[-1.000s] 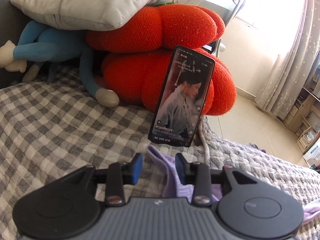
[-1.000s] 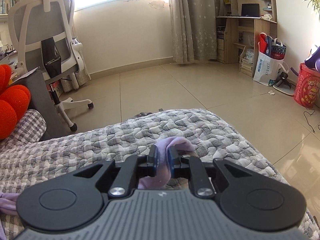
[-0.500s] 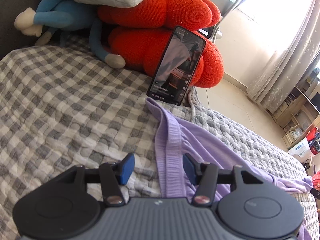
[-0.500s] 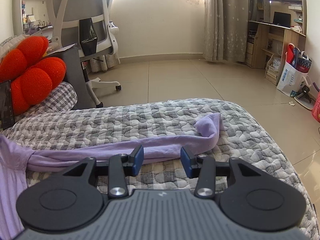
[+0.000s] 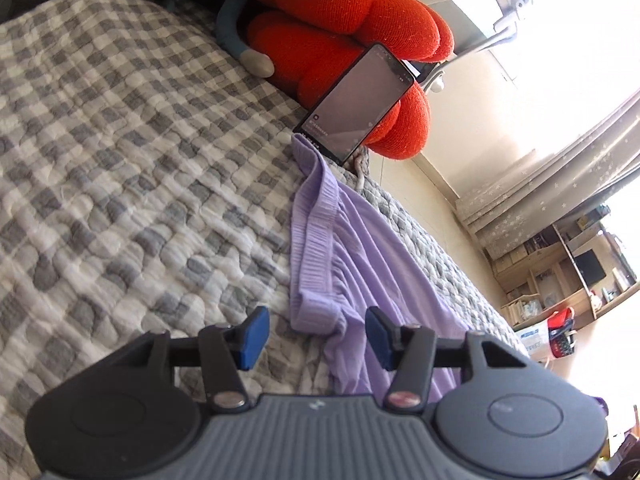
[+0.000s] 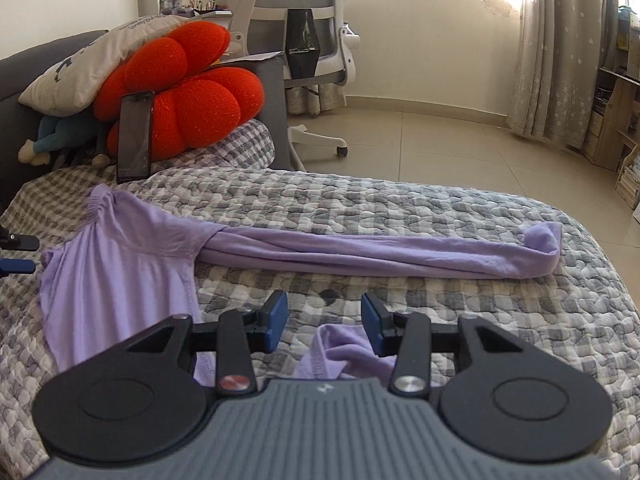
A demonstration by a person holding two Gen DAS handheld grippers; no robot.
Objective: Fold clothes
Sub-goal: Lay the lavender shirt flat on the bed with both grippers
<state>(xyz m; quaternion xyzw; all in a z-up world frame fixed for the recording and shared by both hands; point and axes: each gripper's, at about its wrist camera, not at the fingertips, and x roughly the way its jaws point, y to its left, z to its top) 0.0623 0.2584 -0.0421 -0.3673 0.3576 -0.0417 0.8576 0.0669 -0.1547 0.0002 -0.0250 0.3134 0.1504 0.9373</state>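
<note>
Lilac trousers (image 5: 352,240) lie spread on the grey checked quilt (image 5: 120,160). The ribbed waistband (image 5: 316,216) runs from the phone toward my left gripper (image 5: 316,332), which is open just short of the waistband's near corner, with nothing pinched. In the right wrist view the trousers (image 6: 120,280) have one leg (image 6: 380,248) stretched out to the right across the quilt (image 6: 480,312). My right gripper (image 6: 324,322) hangs open over the quilt. A hem of the other leg (image 6: 344,356) lies under and behind its pads, not gripped.
A phone (image 6: 135,136) leans on a red cushion (image 6: 192,112) at the head of the bed, with a pillow (image 6: 88,64) and a blue plush toy (image 6: 60,136) beside it. An office chair (image 6: 304,20) stands on the tiled floor past the bed's far edge.
Both grippers have let go of the lilac cloth, opened and drawn back. The trousers now lie stretched out on the quilt. The left view has rolled.
</note>
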